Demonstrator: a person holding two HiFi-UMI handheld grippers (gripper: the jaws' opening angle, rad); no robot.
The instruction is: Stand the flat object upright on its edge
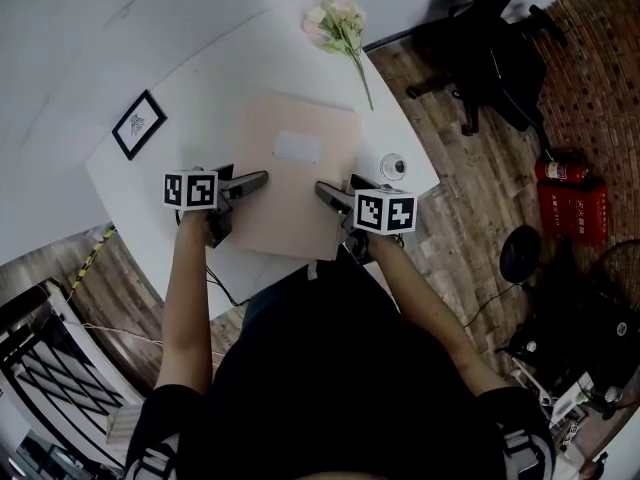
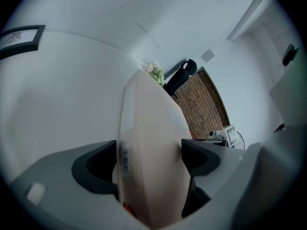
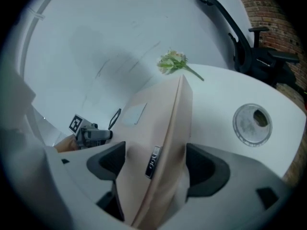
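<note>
A large flat beige padded envelope (image 1: pixel 295 183) with a white label (image 1: pixel 297 147) lies about level over the white table (image 1: pixel 200 88), in front of me. My left gripper (image 1: pixel 255 181) straddles its left edge and my right gripper (image 1: pixel 325 192) its right edge, both near the front corners. In the left gripper view the envelope (image 2: pixel 151 128) fills the gap between the jaws of the left gripper (image 2: pixel 148 159). The right gripper view shows its edge (image 3: pixel 158 128), with a small barcode tag, between the jaws of the right gripper (image 3: pixel 156 162). Both pairs of jaws stand wide, and I see no clear squeeze on the envelope.
A bunch of pale flowers (image 1: pixel 338 23) lies at the table's far edge. A small black picture frame (image 1: pixel 139 124) sits at the left, and a glass jar (image 1: pixel 393 166) close to my right gripper. An office chair (image 1: pixel 490 48) and red fire extinguishers (image 1: pixel 570 193) stand on the floor at the right.
</note>
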